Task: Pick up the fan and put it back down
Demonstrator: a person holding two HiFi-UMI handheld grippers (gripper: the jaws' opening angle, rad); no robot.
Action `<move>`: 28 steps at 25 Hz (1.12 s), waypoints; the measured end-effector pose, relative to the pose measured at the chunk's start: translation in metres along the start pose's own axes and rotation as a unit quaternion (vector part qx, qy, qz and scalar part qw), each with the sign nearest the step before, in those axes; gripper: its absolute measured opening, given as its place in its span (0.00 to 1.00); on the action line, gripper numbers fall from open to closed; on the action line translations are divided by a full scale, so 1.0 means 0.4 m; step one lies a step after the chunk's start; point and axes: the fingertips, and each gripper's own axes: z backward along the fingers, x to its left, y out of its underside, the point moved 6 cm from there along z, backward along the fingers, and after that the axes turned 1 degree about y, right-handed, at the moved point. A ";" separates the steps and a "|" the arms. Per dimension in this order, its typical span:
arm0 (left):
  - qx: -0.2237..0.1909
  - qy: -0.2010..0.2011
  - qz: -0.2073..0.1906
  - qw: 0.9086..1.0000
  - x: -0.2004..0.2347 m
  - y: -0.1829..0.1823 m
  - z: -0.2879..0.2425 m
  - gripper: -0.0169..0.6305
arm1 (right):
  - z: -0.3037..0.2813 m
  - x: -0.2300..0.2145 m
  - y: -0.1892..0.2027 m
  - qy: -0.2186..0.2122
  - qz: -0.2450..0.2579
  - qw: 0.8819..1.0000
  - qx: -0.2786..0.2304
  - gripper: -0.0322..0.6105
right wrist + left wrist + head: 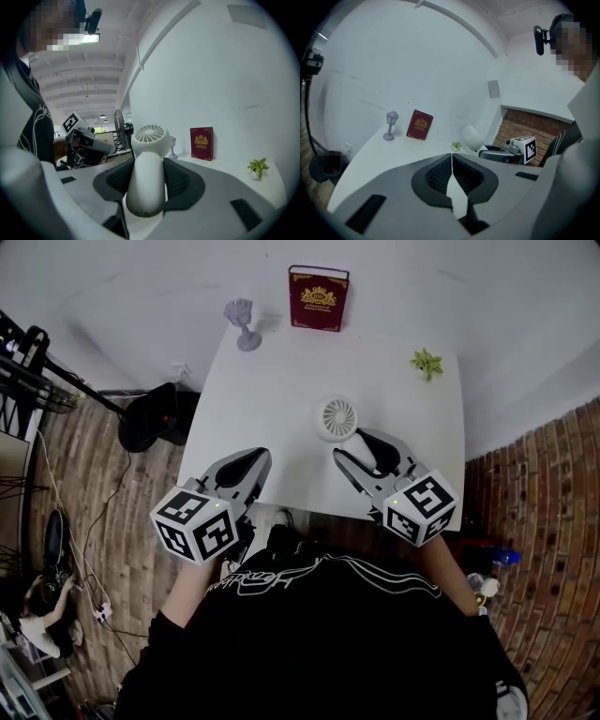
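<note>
white fan [150, 138], one, clamped in right gripper [148, 163].

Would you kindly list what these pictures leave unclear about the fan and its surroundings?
- Head view: the fan's handle is hidden under the right gripper, so it is unclear whether the fan is lifted off the table.
- Right gripper view: the clamped handle fills the gap between the jaws and hides the tabletop below it.
- All views: the book's cover lettering is too small to read.
- Fan blades: the grille is too small to show them.

White handheld fan [336, 418], handle clamped in R claw [349, 443].
</note>
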 end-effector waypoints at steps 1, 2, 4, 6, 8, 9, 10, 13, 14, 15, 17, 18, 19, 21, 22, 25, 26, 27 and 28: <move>-0.001 0.000 -0.001 1.000 -0.009 0.002 -0.001 0.08 | 0.008 -0.002 0.002 0.001 0.000 1.000 -0.001 0.35; -0.002 0.000 -0.002 1.000 -0.016 0.003 -0.002 0.08 | 0.016 -0.003 0.003 0.001 0.001 1.000 -0.002 0.35; -0.004 0.000 -0.003 1.000 -0.028 0.006 -0.001 0.08 | 0.031 0.000 0.003 -0.001 0.004 1.000 -0.003 0.35; -0.007 0.000 -0.004 1.000 -0.040 0.007 0.000 0.08 | 0.042 0.002 0.002 -0.002 0.007 1.000 -0.004 0.35; -0.008 0.000 -0.006 1.000 -0.049 0.007 0.001 0.08 | 0.049 0.003 0.001 -0.004 0.009 1.000 -0.006 0.35; -0.009 -0.001 -0.006 1.000 -0.052 0.007 0.000 0.08 | 0.052 0.004 0.000 -0.005 0.010 1.000 -0.006 0.35; -0.009 -0.001 -0.007 1.000 -0.055 0.008 0.000 0.08 | 0.054 0.004 0.000 -0.006 0.011 1.000 -0.007 0.35; -0.007 -0.003 -0.006 1.000 -0.058 0.012 -0.003 0.08 | 0.057 0.003 -0.001 -0.008 0.011 1.000 -0.008 0.35; -0.007 -0.003 -0.006 1.000 -0.057 0.012 -0.004 0.08 | 0.056 0.003 -0.002 -0.009 0.011 1.000 -0.009 0.35; -0.006 -0.004 -0.006 1.000 -0.055 0.012 -0.005 0.08 | 0.055 0.002 -0.003 -0.009 0.012 1.000 -0.009 0.35; -0.005 -0.004 -0.005 1.000 -0.051 0.012 -0.006 0.08 | 0.050 0.001 -0.003 -0.010 0.012 1.000 -0.009 0.35; -0.005 -0.004 -0.005 1.000 -0.049 0.011 -0.007 0.08 | 0.047 0.000 -0.003 -0.010 0.012 1.000 -0.009 0.35; -0.005 -0.004 -0.004 1.000 -0.046 0.010 -0.009 0.08 | 0.043 -0.002 -0.003 -0.010 0.011 1.000 -0.008 0.35; -0.004 -0.005 -0.004 1.000 -0.038 0.006 -0.010 0.08 | 0.033 -0.005 -0.005 -0.010 0.010 1.000 -0.008 0.35; -0.004 -0.005 -0.004 1.000 -0.033 0.004 -0.011 0.08 | 0.028 -0.007 -0.005 -0.009 0.010 1.000 -0.008 0.35; -0.002 -0.004 -0.004 1.000 -0.015 -0.002 -0.012 0.08 | 0.005 -0.013 -0.005 -0.006 0.012 1.000 -0.004 0.35; -0.001 -0.004 -0.003 1.000 -0.008 -0.004 -0.014 0.08 | -0.004 -0.016 -0.004 -0.004 0.013 1.000 -0.001 0.35; 0.000 -0.004 -0.002 1.000 0.000 -0.006 -0.016 0.08 | -0.014 -0.020 -0.003 -0.003 0.014 1.000 0.002 0.35; 0.001 -0.004 -0.001 1.000 0.007 -0.008 -0.018 0.08 | -0.025 -0.024 -0.001 -0.001 0.015 1.000 0.005 0.35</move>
